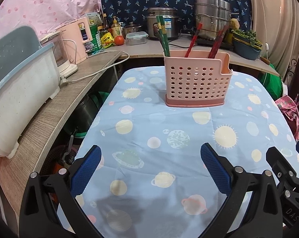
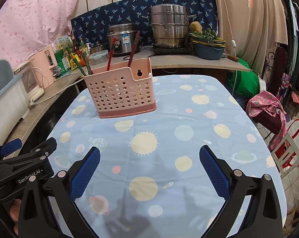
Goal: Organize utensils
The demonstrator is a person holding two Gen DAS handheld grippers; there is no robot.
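A pink perforated utensil holder [image 1: 197, 81] stands upright on the blue planet-print tablecloth [image 1: 169, 130], far from both grippers. It also shows in the right wrist view [image 2: 120, 92]. Green chopsticks [image 1: 163, 37] lean in its left part and red chopsticks [image 1: 193, 39] stand in the middle and right [image 1: 217, 43]. In the right wrist view the green ones [image 2: 84, 61] and red ones [image 2: 112, 51] stick up too. My left gripper [image 1: 151, 152] is open and empty above the cloth. My right gripper [image 2: 149, 153] is open and empty beside it.
A counter on the left holds a white dish bin [image 1: 20, 91], a pink appliance [image 1: 78, 37] and a cord [image 1: 94, 71]. The back counter has a rice cooker [image 1: 163, 22], a steel steamer pot [image 1: 213, 17] and a blue basin of greens [image 2: 208, 48]. A chair with pink cloth [image 2: 268, 107] stands at right.
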